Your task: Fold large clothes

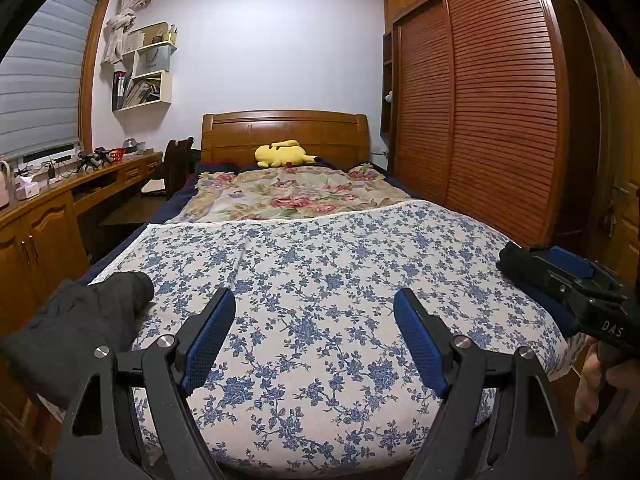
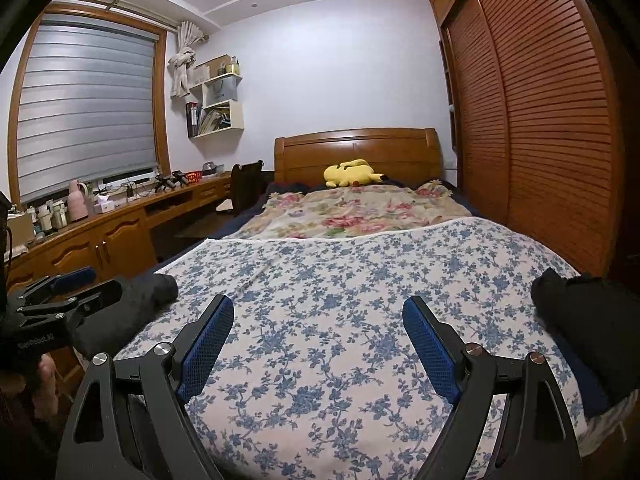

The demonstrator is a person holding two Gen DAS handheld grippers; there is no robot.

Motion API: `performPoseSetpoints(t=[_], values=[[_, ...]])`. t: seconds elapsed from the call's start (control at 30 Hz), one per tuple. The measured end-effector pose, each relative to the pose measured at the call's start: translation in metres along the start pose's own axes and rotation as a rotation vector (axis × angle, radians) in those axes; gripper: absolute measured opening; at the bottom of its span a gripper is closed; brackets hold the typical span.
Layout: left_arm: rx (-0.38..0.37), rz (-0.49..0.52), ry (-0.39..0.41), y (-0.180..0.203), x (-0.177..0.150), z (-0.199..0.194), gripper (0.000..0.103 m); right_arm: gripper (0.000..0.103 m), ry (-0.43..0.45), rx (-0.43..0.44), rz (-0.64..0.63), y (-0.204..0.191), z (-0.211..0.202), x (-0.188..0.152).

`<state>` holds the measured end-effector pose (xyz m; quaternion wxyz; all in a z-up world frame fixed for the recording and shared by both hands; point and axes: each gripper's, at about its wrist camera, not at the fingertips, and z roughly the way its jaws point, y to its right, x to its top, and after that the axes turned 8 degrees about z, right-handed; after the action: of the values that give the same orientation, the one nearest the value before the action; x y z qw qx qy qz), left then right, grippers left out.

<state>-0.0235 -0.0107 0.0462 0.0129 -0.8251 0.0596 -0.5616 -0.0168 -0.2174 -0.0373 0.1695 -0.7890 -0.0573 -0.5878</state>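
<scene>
Left gripper (image 1: 314, 308) wide apart, wall shelf (image 1: 146, 76) holding books

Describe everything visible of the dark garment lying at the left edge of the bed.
The dark grey, soft-looking knit garment lies bunched and partly rolled on the near left corner of the bed, resting on the white sheet with blue flowers. One rounded, tube-like end, perhaps a sleeve or cuff, points toward the headboard; the rest slumps over the bed's edge. It is unfolded and wrinkled. Nothing grips it: the left tongs stand open beside it, not touching.
</scene>
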Motion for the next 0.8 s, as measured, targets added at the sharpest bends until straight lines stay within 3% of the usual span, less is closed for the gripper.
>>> performPoseSetpoints(t=[0.8], values=[[-0.002,-0.004,-0.001,-0.0021,-0.0063,0.0014,0.082,0.087,0.001,0.0,0.0,0.0014,-0.0042,0.0021]])
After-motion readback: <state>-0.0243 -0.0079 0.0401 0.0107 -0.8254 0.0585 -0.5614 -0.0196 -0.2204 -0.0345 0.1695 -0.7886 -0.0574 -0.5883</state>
